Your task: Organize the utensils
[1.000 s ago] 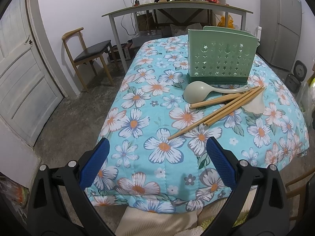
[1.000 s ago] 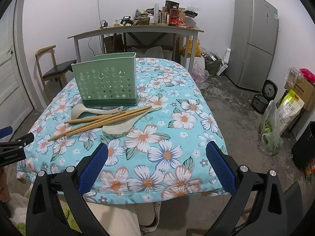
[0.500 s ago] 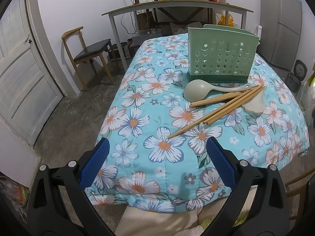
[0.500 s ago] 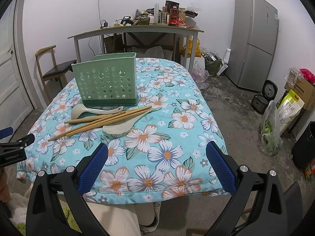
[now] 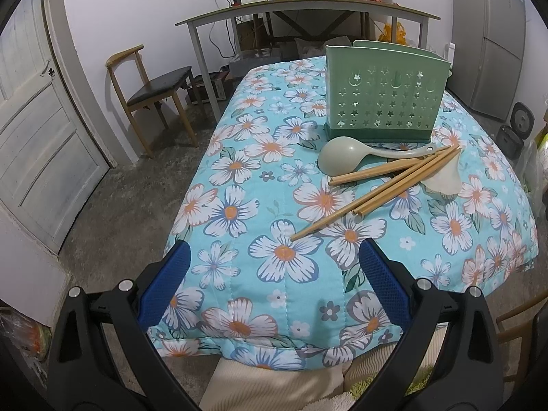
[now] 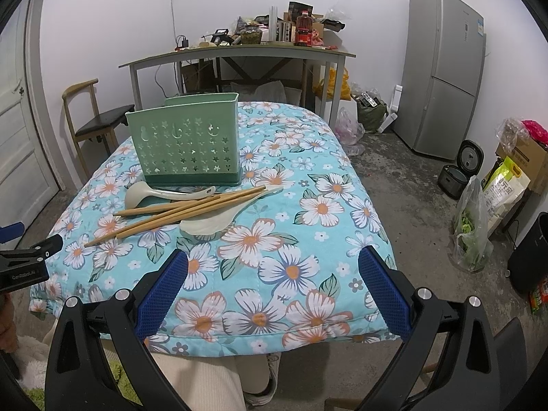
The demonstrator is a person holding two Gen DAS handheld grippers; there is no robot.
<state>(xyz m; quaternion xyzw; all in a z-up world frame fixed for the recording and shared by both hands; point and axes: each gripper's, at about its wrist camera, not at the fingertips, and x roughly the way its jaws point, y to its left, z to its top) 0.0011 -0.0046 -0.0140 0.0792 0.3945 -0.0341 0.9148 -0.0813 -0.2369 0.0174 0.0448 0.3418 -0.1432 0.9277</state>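
Note:
A green perforated utensil holder stands upright on the floral tablecloth. In front of it lie a pale ladle, several wooden chopsticks and a pale rice paddle, overlapping in a loose pile. My left gripper hangs open over the table's near edge, short of the chopstick tips. Over the near right edge my right gripper is open too, with nothing between its fingers. The left gripper's tip shows at the left rim of the right wrist view.
The table wears a blue flowered cloth. A wooden chair and a white door are at the left. A cluttered grey desk stands behind; a fridge, rice cooker and bags are at the right. A person's legs show below.

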